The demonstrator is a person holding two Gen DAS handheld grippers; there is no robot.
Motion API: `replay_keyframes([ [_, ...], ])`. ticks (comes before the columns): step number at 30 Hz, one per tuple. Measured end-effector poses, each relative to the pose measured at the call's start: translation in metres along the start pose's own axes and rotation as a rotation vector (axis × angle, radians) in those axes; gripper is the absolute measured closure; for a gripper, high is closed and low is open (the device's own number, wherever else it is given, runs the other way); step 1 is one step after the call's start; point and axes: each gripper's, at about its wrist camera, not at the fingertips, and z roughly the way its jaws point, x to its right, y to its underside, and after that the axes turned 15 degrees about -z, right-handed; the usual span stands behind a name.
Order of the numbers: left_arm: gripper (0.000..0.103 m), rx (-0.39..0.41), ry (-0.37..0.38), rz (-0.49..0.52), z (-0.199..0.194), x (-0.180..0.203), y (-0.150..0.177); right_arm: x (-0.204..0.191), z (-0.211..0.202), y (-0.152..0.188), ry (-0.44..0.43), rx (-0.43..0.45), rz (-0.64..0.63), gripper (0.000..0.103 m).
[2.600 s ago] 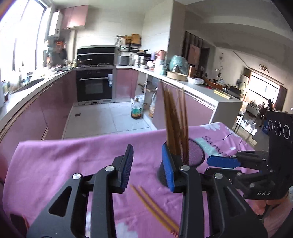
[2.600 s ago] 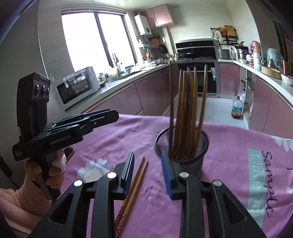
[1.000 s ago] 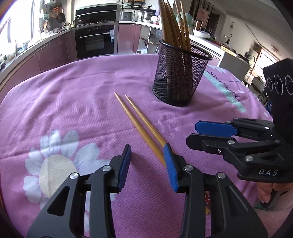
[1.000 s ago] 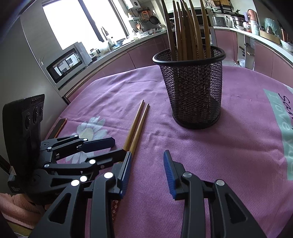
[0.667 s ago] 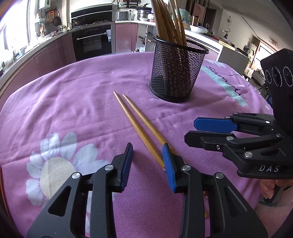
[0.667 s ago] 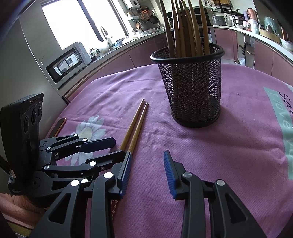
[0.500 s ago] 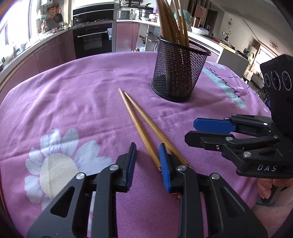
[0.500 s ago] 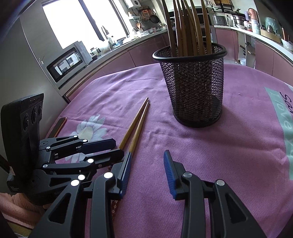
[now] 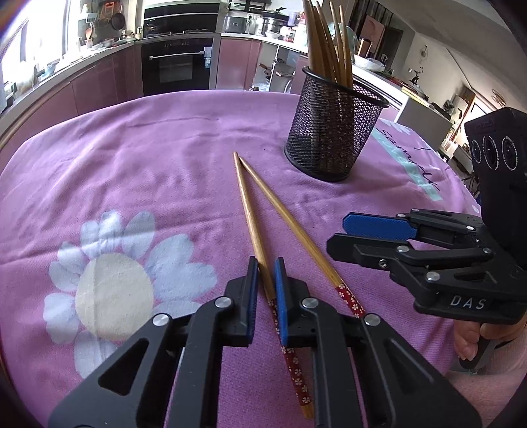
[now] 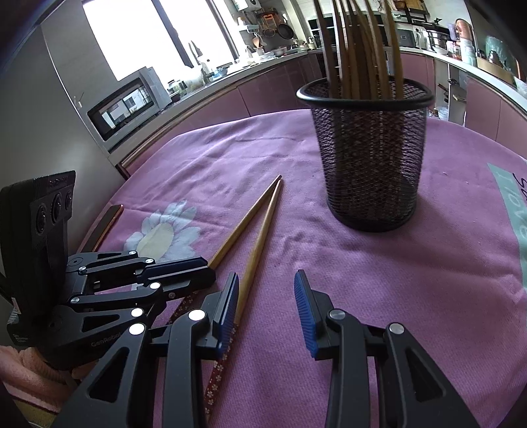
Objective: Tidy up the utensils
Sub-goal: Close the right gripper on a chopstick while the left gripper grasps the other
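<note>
With most chopsticks standing in the black mesh cup (image 9: 332, 131), the left gripper (image 9: 265, 289) clamps one loose bamboo chopstick (image 9: 252, 224), its neighbouring bamboo chopstick (image 9: 290, 224) unclaimed beside the half-open, empty right gripper (image 10: 266, 303).

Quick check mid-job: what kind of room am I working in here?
A home kitchen, most likely: a built-in oven under pink-fronted counters, a microwave by the window, and pots and pans hanging near it.
</note>
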Motion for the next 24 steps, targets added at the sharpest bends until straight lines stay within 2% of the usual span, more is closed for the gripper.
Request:
replay_keyframes([
  [7,0.092,0.0,0.003,-0.009,-0.0008,-0.0013,0.001,-0.009,0.0097,-0.005,0.032,-0.028,-0.038,0.072],
  [14,0.092,-0.007,0.01,-0.011,-0.0018,-0.002,0.0019,-0.0037,0.0078,-0.0033,0.051,-0.035,-0.016,0.081],
  [24,0.088,-0.008,0.014,-0.014,-0.0024,-0.0023,-0.0007,-0.003,0.0082,-0.0042,0.051,-0.039,-0.009,0.08],
])
